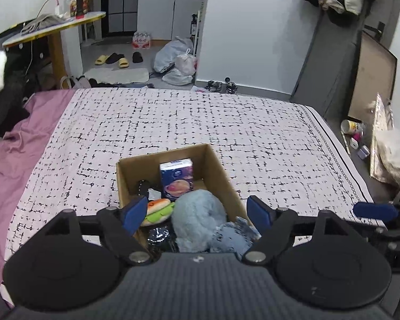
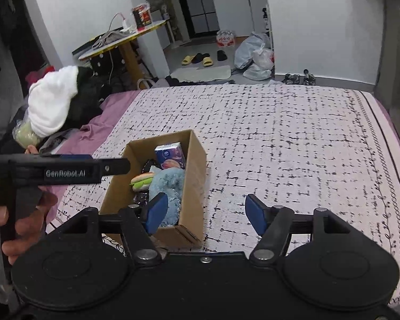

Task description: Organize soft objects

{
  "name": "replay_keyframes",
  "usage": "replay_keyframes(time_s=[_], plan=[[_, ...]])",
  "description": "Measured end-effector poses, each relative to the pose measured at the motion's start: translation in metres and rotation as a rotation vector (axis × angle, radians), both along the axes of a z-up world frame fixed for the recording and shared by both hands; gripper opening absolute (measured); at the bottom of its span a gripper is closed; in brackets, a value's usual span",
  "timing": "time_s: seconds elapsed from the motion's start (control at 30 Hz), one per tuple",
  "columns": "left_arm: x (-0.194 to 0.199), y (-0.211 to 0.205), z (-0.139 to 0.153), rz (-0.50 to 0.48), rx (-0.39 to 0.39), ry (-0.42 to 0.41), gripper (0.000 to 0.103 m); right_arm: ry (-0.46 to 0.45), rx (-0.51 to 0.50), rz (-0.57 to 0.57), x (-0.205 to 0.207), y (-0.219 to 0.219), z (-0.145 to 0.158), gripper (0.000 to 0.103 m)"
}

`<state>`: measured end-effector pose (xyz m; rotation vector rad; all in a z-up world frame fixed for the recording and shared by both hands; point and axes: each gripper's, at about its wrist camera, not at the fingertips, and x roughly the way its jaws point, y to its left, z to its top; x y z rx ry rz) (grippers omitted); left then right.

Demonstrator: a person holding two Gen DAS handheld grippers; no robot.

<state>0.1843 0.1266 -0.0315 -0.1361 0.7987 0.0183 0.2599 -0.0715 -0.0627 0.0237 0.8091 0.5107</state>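
An open cardboard box stands on the patterned bed and also shows in the right wrist view. In it lie a fluffy light-blue plush, a burger-shaped soft toy, a blue tissue pack, a blue patterned cloth and dark items. My left gripper is open and empty, just above the near end of the box. My right gripper is open and empty, above the box's near right corner. The plush and burger toy show there too.
The bed's patterned cover stretches beyond and to the right of the box. A purple sheet and a pile of white and black clothes lie on the left. A table, slippers and bags stand past the bed's foot.
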Motion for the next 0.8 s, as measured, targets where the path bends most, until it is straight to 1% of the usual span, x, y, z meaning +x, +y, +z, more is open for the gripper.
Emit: replay_keyframes(time_s=[0.07, 0.13, 0.17, 0.2, 0.27, 0.33, 0.4, 0.43, 0.47, 0.5, 0.57, 0.67, 0.8], plan=[[-0.007, -0.006, 0.002, -0.007, 0.001, 0.002, 0.081, -0.002, 0.012, -0.022, -0.004, -0.009, 0.003, 0.070], [-0.015, -0.013, 0.005, -0.012, 0.016, -0.001, 0.082, -0.009, 0.025, -0.042, -0.009, -0.018, 0.006, 0.077], [-0.017, -0.016, 0.007, -0.015, 0.023, -0.004, 0.083, -0.015, 0.029, -0.059, -0.012, -0.023, 0.007, 0.084], [-0.022, -0.019, 0.009, -0.020, 0.026, -0.007, 0.087, -0.020, 0.033, -0.078, -0.015, -0.028, 0.009, 0.088], [-0.030, -0.025, 0.013, -0.031, 0.016, -0.012, 0.089, -0.026, 0.041, -0.100, -0.020, -0.036, 0.012, 0.090], [-0.039, -0.034, 0.018, -0.036, 0.006, -0.014, 0.091, -0.030, 0.031, -0.128, -0.026, -0.043, 0.016, 0.096], [-0.047, -0.046, 0.023, -0.027, 0.043, -0.020, 0.092, -0.038, 0.033, -0.150, -0.033, -0.051, 0.019, 0.101], [-0.052, -0.052, 0.026, -0.033, 0.051, -0.028, 0.093, -0.043, 0.037, -0.155, -0.037, -0.056, 0.021, 0.102], [-0.056, -0.056, 0.028, -0.048, 0.045, -0.033, 0.096, -0.048, 0.037, -0.162, -0.040, -0.059, 0.022, 0.103], [-0.060, -0.061, 0.031, -0.066, 0.033, -0.037, 0.097, -0.053, 0.036, -0.169, -0.044, -0.062, 0.023, 0.103], [-0.068, -0.071, 0.036, -0.089, 0.024, -0.048, 0.097, -0.059, 0.039, -0.180, -0.052, -0.070, 0.026, 0.103], [-0.079, -0.084, 0.043, -0.108, 0.047, -0.066, 0.098, -0.050, 0.054, -0.208, -0.061, -0.081, 0.028, 0.103], [-0.089, -0.093, 0.048, -0.133, 0.038, -0.071, 0.098, -0.048, 0.063, -0.227, -0.073, -0.092, 0.031, 0.103]])
